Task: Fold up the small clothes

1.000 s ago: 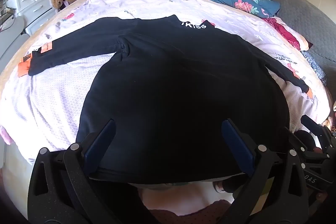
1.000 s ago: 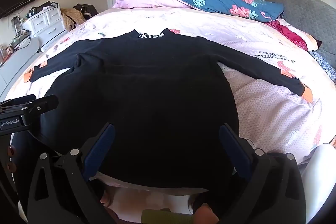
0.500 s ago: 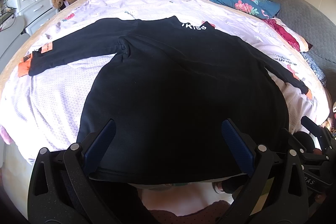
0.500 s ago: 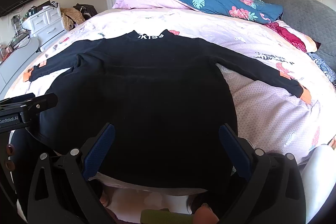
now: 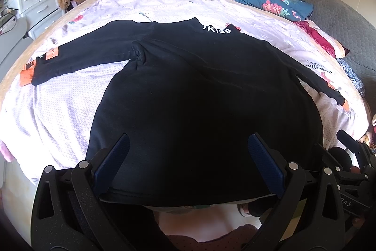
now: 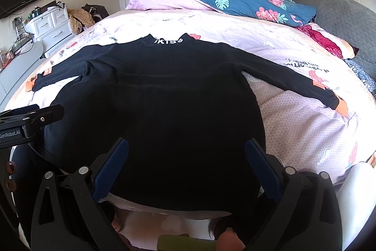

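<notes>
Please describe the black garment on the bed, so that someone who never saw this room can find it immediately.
Start at the large bed with pale pink printed bedding that fills the room. The black long-sleeved top lies flat across its near end, both sleeves spread out, hem at the near edge. White letters on the collar and orange cuffs set it apart from the blue floral quilt piled at the far side.

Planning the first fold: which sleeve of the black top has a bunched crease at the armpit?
The sleeve toward the white drawers; the black top puckers at its armpit, while the other sleeve runs out smoothly.
</notes>
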`<action>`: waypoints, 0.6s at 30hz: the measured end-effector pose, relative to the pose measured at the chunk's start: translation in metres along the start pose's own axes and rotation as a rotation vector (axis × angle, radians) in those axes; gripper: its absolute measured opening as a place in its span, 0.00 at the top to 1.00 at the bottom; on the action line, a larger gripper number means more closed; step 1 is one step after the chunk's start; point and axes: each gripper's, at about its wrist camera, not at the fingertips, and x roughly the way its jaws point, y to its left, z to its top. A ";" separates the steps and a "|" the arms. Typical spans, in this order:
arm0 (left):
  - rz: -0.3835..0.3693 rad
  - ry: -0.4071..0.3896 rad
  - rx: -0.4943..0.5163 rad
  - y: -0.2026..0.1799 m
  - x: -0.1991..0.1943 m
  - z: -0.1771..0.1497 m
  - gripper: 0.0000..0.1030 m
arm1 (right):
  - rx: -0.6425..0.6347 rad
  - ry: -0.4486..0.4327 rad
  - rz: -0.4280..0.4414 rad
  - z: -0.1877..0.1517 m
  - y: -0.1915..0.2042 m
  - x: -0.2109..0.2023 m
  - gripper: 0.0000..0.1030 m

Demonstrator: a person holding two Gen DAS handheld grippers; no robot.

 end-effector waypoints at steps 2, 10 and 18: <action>0.000 0.001 0.000 0.000 0.000 0.000 0.08 | 0.000 0.000 0.000 0.000 0.000 0.000 0.04; -0.002 0.004 0.000 -0.001 0.001 0.000 0.08 | -0.001 0.000 0.000 0.000 0.000 0.000 0.04; -0.003 0.006 0.001 -0.001 0.003 0.000 0.08 | 0.001 0.001 0.000 0.001 -0.001 0.001 0.04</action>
